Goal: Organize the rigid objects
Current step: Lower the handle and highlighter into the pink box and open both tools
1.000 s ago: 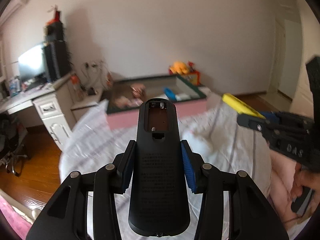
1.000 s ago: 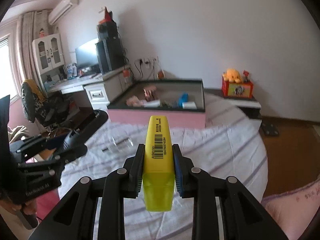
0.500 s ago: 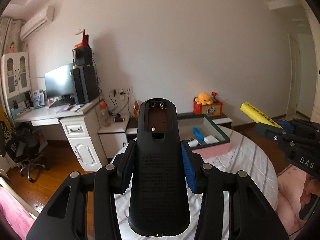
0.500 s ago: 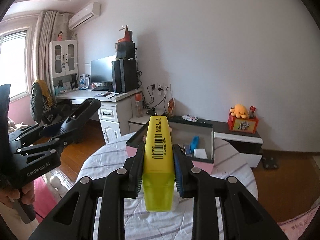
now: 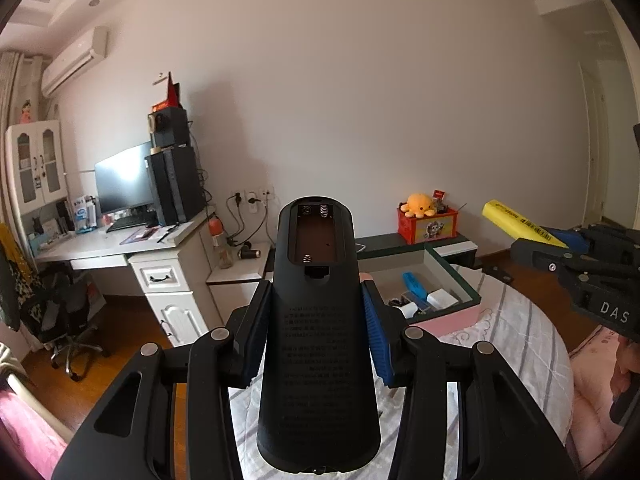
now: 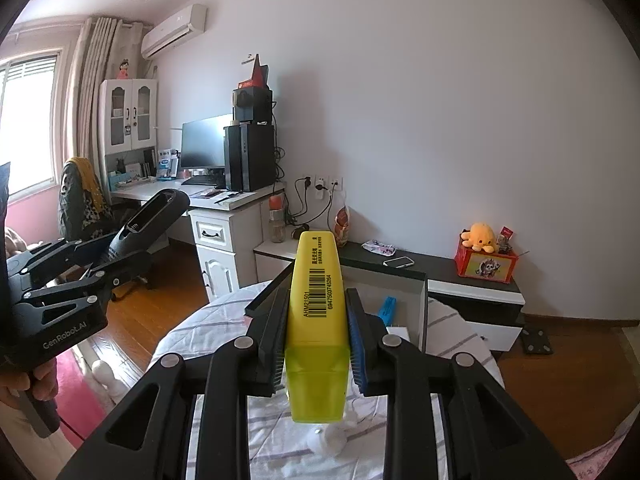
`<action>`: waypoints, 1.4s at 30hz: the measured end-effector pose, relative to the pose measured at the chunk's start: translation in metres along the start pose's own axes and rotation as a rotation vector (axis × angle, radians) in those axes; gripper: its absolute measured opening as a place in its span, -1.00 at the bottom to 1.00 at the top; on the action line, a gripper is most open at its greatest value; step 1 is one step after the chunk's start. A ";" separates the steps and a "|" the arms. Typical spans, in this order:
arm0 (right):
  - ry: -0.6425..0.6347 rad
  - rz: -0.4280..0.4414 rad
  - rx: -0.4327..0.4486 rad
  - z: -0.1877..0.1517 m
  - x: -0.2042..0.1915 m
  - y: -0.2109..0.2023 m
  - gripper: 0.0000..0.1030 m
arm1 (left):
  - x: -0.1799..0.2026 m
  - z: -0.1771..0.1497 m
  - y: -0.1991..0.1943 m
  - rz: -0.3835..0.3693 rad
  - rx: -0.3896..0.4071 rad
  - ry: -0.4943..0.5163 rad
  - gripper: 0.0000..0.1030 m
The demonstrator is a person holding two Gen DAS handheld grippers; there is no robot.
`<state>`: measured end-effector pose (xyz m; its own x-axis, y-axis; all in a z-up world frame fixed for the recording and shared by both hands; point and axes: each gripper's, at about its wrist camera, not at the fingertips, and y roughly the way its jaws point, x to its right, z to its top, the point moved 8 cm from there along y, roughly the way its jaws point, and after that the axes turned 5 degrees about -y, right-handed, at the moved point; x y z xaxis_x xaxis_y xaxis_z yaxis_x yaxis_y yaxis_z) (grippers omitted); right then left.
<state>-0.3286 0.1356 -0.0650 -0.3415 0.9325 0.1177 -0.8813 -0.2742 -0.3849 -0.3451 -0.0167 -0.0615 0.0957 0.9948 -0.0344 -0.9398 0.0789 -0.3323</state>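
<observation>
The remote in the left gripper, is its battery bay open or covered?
Open: the remote shows bare springs, no cover and no batteries.

Centre frame, the left gripper [image 5: 316, 340] clamps a black plastic remote control [image 5: 318, 336], its empty battery bay facing up.

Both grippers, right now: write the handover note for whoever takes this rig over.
Left gripper: shut on the black remote, battery bay open and empty, facing up.
Right gripper: shut on the yellow highlighter.
Both are held in the air above the striped tablecloth.
Pink storage box sits at the table's far edge and already holds a blue item and small bits.
Done: both things picked up.
Left: probably set each in the box and release.
</observation>
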 end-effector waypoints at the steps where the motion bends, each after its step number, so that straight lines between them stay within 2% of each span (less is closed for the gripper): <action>1: -0.003 0.002 -0.003 0.002 0.001 0.004 -0.48 | 0.000 0.002 0.005 0.001 -0.004 0.005 -0.14; 5: -0.023 -0.005 -0.024 0.007 0.010 0.027 -0.48 | 0.004 0.009 0.036 -0.008 -0.024 0.014 -0.14; 11: -0.031 -0.011 -0.075 0.006 0.032 0.068 -0.48 | 0.014 0.011 0.097 -0.031 -0.096 0.037 -0.14; 16: -0.030 -0.007 -0.143 -0.003 0.055 0.112 -0.48 | 0.035 0.009 0.154 -0.072 -0.167 0.071 -0.14; 19: -0.019 -0.002 -0.197 -0.013 0.069 0.140 -0.48 | 0.041 0.010 0.184 -0.071 -0.197 0.073 -0.14; 24: 0.002 0.029 -0.301 -0.039 0.085 0.187 -0.48 | 0.055 -0.006 0.237 -0.090 -0.288 0.089 -0.14; 28: 0.011 0.055 -0.376 -0.063 0.088 0.214 -0.48 | 0.065 -0.032 0.270 -0.084 -0.373 0.120 -0.14; 35: 0.019 0.063 -0.451 -0.092 0.091 0.234 -0.48 | 0.071 -0.057 0.291 -0.080 -0.439 0.142 -0.14; 42: 0.041 0.073 -0.448 -0.092 0.088 0.231 -0.47 | 0.068 -0.059 0.286 -0.079 -0.447 0.129 -0.09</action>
<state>-0.5316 0.1760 -0.2281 -0.3766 0.9254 0.0428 -0.6240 -0.2192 -0.7501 -0.5877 0.0699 -0.2148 0.2279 0.9685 -0.1007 -0.6973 0.0902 -0.7111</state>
